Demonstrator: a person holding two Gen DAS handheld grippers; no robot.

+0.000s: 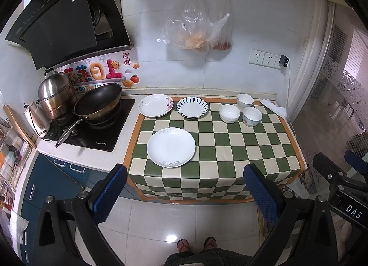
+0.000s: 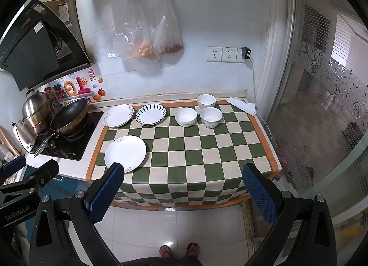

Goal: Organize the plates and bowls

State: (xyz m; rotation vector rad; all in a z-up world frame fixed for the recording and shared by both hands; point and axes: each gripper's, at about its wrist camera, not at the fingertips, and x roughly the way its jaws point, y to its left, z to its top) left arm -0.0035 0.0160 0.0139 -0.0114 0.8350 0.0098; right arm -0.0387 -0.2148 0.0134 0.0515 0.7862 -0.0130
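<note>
Left wrist view: left gripper (image 1: 185, 187) held back from the counter (image 1: 96, 157), over the floor, jaws spread wide, nothing between them. Right gripper (image 2: 184, 187) the same in its own view: wide apart, empty; only its edge shows at the far right of the left view.

On the checked cloth (image 1: 230, 150), near front-left, a large white plate (image 1: 171, 146) lies alone. At the back, a floral plate (image 1: 156, 105) and a striped plate (image 1: 192, 107) sit side by side, rims close; whether they touch is hard to tell. The floral plate hangs partly off the cloth onto bare counter.

Right of them, three bowls in a cluster: a low white bowl (image 1: 229, 113), a tall white bowl (image 1: 245, 100) behind, and a patterned bowl (image 1: 252, 116) at the right. The low bowl may be two stacked; a second rim shows but is not clear. The patterned bowl's motif is too small to read.

A folded white cloth (image 1: 273, 107) lies at the back-right corner. Left, a wok (image 1: 99, 102) and steel pot (image 1: 56, 94) on the stove (image 1: 103, 132). Two plastic bags (image 1: 197, 26) hang on the wall, contents blurred. The person's sandalled feet (image 1: 196, 244) show at the bottom edge, body cut off.
</note>
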